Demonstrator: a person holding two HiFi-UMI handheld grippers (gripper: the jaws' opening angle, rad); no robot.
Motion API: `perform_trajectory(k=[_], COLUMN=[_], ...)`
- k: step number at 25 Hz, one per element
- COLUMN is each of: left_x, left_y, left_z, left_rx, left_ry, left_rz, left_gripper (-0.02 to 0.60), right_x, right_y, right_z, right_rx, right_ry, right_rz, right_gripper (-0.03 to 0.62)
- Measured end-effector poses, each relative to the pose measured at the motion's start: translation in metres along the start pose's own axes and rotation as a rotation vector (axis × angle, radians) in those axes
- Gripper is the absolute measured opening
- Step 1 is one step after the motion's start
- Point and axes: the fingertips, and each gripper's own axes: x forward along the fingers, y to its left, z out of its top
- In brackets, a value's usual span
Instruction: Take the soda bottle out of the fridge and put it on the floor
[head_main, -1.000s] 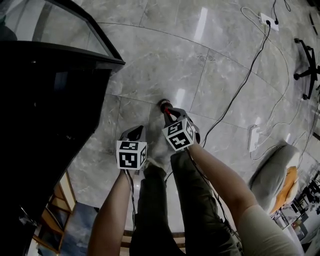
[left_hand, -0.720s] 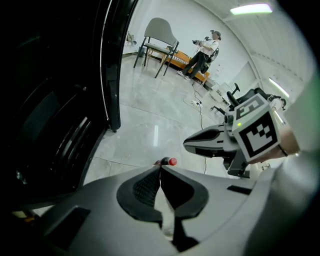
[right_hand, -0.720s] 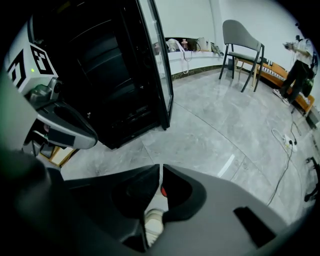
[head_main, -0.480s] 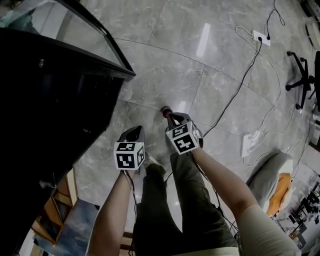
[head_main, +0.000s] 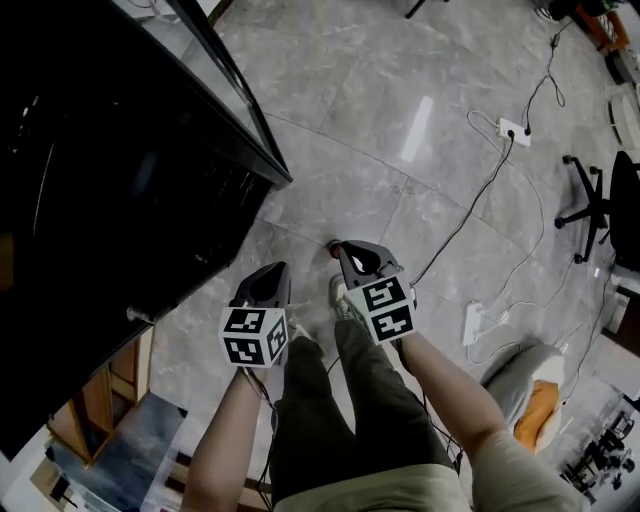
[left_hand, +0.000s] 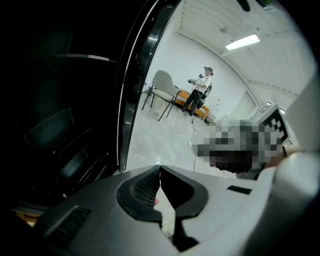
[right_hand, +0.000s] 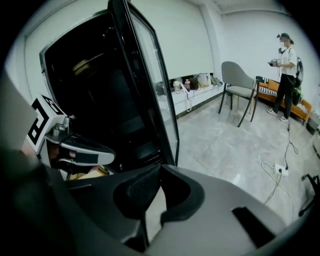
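Only the red cap of the soda bottle (head_main: 332, 245) shows, seen from above on the grey marble floor (head_main: 400, 120); the rest is hidden beside and under my right gripper (head_main: 350, 248). That gripper (right_hand: 160, 168) is shut with its tips touching and nothing between them. It points at the black fridge (right_hand: 95, 95) and its open glass door (right_hand: 150, 85). My left gripper (head_main: 271, 270) hangs just left of it, near the fridge (head_main: 110, 160). Its jaws (left_hand: 160, 168) are shut and empty, and a speck of red shows through the gap below the tips.
The open door's edge (head_main: 240, 110) juts out over the floor. The person's legs (head_main: 330, 410) stand just behind the grippers. Cables, a white power strip (head_main: 517, 128), an office chair (head_main: 600, 200) and a grey cushion (head_main: 515, 385) lie right. Far off are a chair (right_hand: 239, 86) and another person (right_hand: 286, 70).
The head view has swung toward the fridge, which now fills more of the left. My right gripper has shifted so that it covers most of the bottle's cap. The left gripper has barely moved.
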Motion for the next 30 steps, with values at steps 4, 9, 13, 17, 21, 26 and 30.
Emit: perform_trajectory(k=[4, 9, 13, 17, 21, 26, 30], left_x=[-0.057, -0.140, -0.202, -0.266, -0.332, -0.415, -0.477], left_y=[-0.018, -0.045, -0.066, -0.080, -0.089, -0.099, -0.113], left_z=[0.043, 0.103, 0.147, 0.183, 0.205, 0.228, 0.238], left_rx=[-0.029, -0.061, -0.026, 0.021, 0.081, 0.131, 0.167], left_ry=[-0.093, -0.254, -0.345, -0.431, -0.492, -0.590, -0.655], left_rz=[0.021, 0.023, 0.056, 0.080, 0.110, 0.173, 0.204], left_gripper=[0.006, 0.006, 0.006, 0.006, 0.006, 0.006, 0.006], right_x=[-0.059, -0.133, -0.194, -0.242, -0.290, -0.346, -0.385], right_y=[0.024, 0.056, 0.078, 0.109, 0.151, 0.206, 0.248], right_z=[0.062, 0.133, 0.192, 0.243, 0.281, 0.316, 0.335], right_rx=[-0.041, -0.059, -0.090, -0.143, -0.182, -0.264, -0.312], right_ry=[-0.091, -0.191, -0.305, -0.393, -0.469, -0.565, -0.623], right_rz=[0.026, 0.042, 0.044, 0.065, 0.108, 0.176, 0.230], right_gripper=[-0.003, -0.003, -0.005, -0.005, -0.005, -0.005, -0.005])
